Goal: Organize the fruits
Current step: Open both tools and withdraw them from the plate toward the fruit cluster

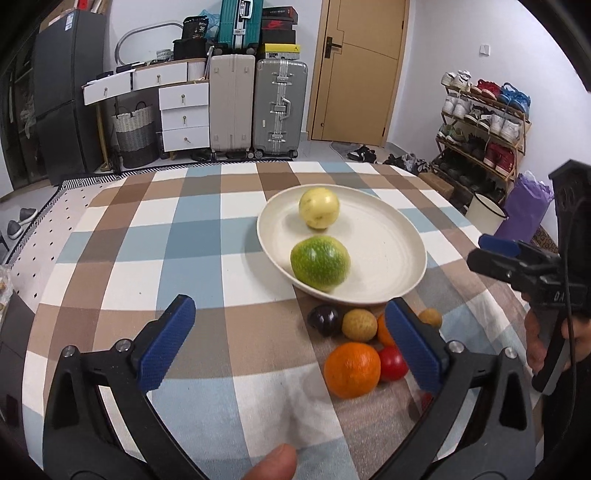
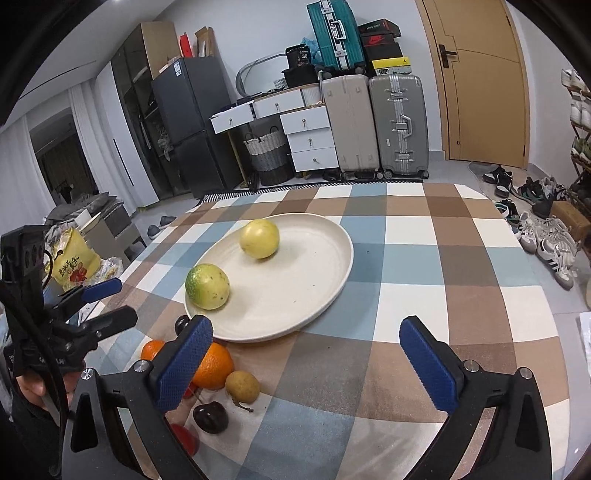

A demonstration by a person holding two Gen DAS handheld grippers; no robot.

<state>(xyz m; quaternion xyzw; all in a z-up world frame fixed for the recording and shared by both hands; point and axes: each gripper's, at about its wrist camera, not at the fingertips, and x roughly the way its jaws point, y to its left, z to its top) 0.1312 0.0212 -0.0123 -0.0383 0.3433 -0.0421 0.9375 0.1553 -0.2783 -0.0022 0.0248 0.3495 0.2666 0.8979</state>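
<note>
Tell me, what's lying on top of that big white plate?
Two round fruits rest on the plate: a pale yellow fruit toward the far side and a green fruit near the closer rim. What lies beneath each fruit is covered.

White walls; pale tiled floor. Straight ahead of tool, beyond checked tablecloth: beige suitcase beside silver suitcase, teal suitcase stacked above. Ahead-left: white drawer unit, woven basket, dark fridge. Ahead-right: wooden door, shoe rack.
</note>
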